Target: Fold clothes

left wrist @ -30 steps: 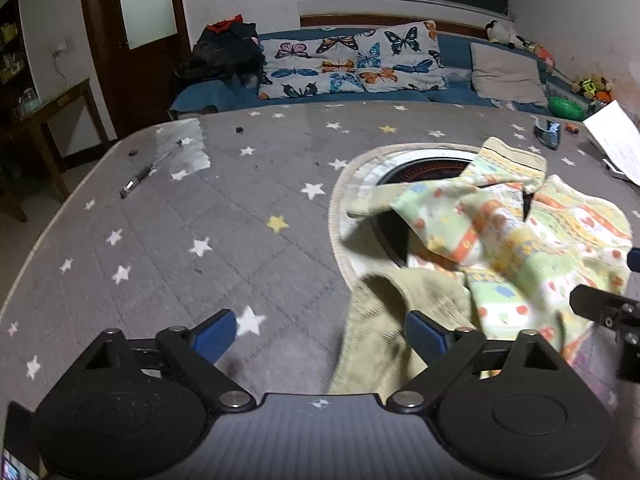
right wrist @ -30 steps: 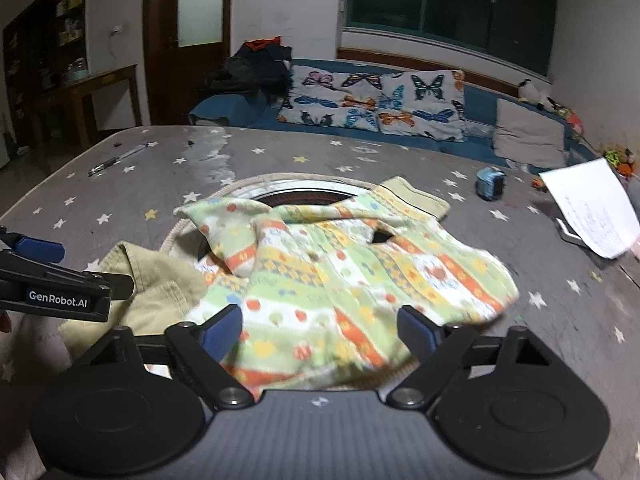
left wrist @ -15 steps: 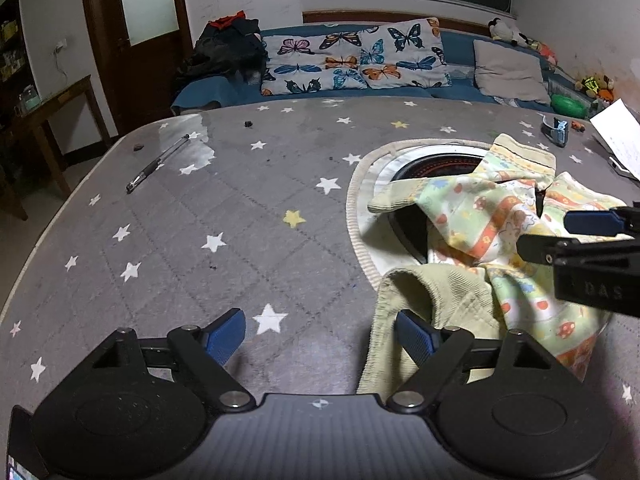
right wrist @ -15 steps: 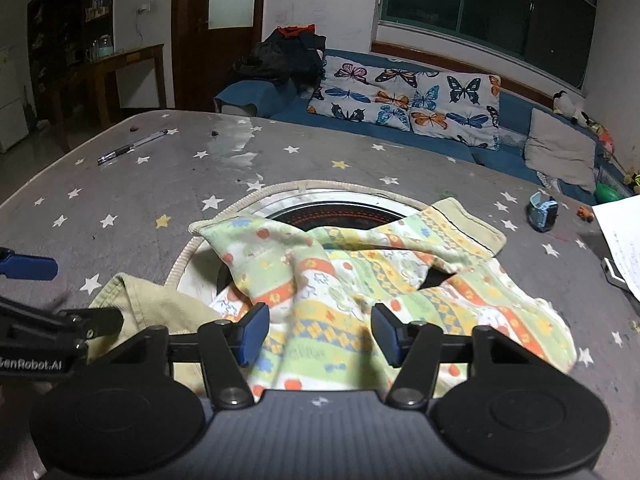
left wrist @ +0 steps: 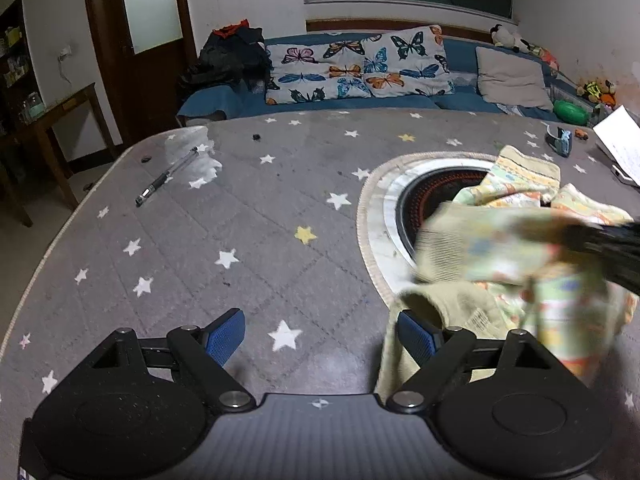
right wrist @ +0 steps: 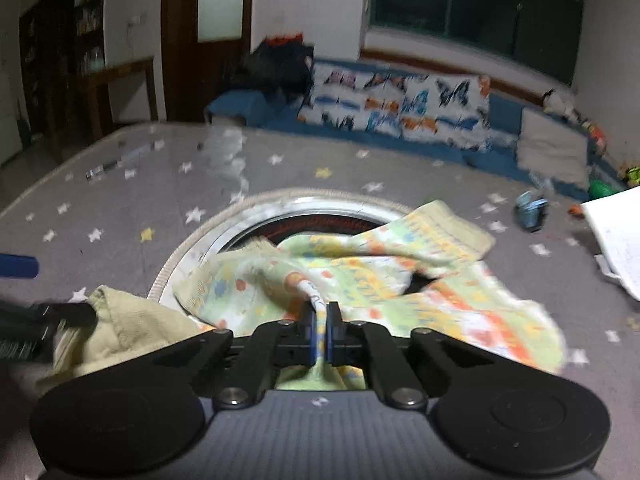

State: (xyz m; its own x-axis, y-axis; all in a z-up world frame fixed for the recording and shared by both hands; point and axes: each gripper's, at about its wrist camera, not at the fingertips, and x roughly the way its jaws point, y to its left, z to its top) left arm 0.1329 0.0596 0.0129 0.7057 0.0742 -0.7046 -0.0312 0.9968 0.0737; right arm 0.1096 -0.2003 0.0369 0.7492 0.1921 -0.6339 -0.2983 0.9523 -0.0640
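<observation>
Clamped together, my right gripper's (right wrist: 320,334) blue-padded fingers (right wrist: 307,330) pinch a bunched fold of the pale green child's garment printed with orange, yellow and blue bands (right wrist: 400,280); the cloth rises from the table into the narrow slit between the pads. From my left wrist camera the same printed garment (left wrist: 500,248) shows lifted and blurred at the right, with the dark body of my right gripper (left wrist: 608,246) reaching into it from the frame edge.

My left gripper (left wrist: 320,338) has its fingers spread wide apart, with nothing between them but the grey quilted table cover scattered with white and yellow stars (left wrist: 200,248). Its right fingertip (left wrist: 416,338) sits at the edge of the garment's plain olive-green ribbed part (left wrist: 448,316), which droops toward me; I cannot tell whether pad and cloth touch.

The garment lies partly over a round recessed burner with a silver metal rim and dark coiled centre (left wrist: 432,196), set in a circular opening of the cover. Well apart, far left on the table, lies a black-and-clear ballpoint pen (left wrist: 166,176). A white sheet of paper (right wrist: 616,236) rests at the right edge, near a small blue object (right wrist: 530,208). Beyond the table, butterfly-print cushions (left wrist: 360,66) lean on a blue sofa.
</observation>
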